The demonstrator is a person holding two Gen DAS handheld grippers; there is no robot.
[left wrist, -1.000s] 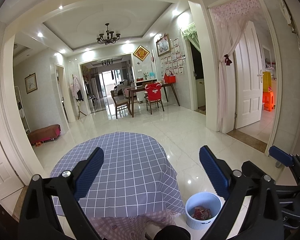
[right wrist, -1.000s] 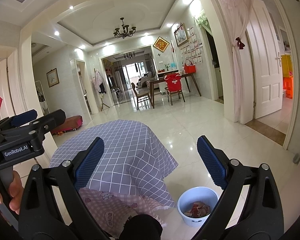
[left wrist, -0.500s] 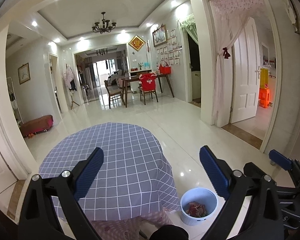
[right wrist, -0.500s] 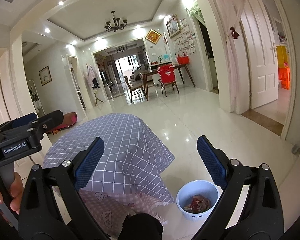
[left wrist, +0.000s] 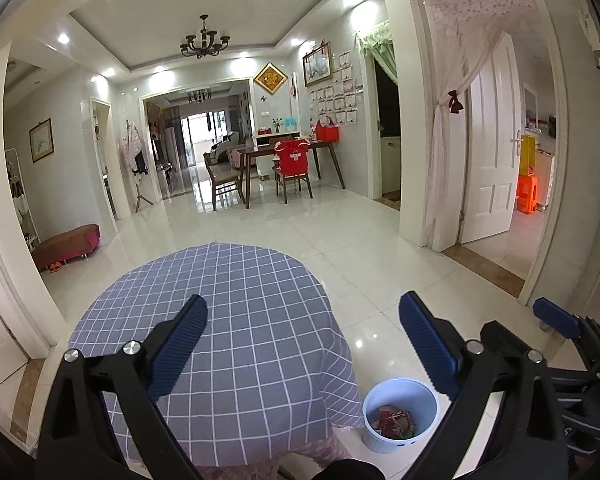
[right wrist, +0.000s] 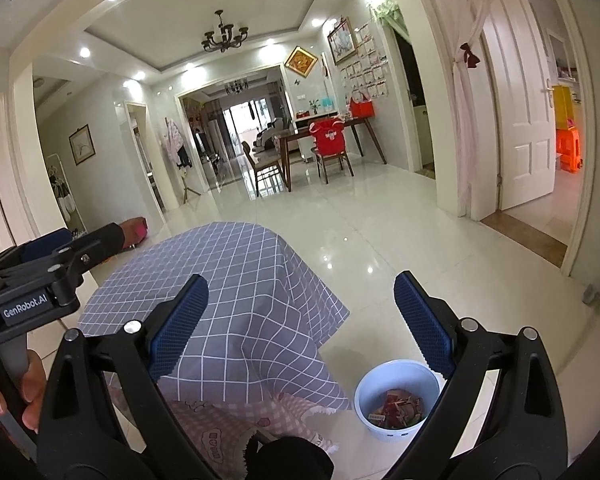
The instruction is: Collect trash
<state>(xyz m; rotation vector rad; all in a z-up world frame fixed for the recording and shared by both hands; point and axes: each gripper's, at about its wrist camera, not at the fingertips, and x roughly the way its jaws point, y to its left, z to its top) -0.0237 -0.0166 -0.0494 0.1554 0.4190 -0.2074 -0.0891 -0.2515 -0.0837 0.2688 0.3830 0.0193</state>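
A white bin (left wrist: 398, 394) stands on the floor to the right of a round table with a blue checked cloth (left wrist: 236, 320). Red and brown wrappers (left wrist: 392, 422) lie inside it. It also shows in the right wrist view (right wrist: 396, 376) with its wrappers (right wrist: 398, 408). My left gripper (left wrist: 302, 340) is open and empty above the table's near edge. My right gripper (right wrist: 300, 320) is open and empty, above the table's right side. The tabletop shows no loose trash.
White tiled floor (left wrist: 340, 248) spreads beyond the table. A dining table with chairs (left wrist: 284, 168) stands far back. An open white door (left wrist: 492, 148) is at the right. A low brown bench (left wrist: 66, 244) sits by the left wall. A pink cloth (right wrist: 220, 432) hangs under the checked one.
Both grippers have tilted and drifted slightly, so the table and bin shift a little in view. Both stay open and empty.
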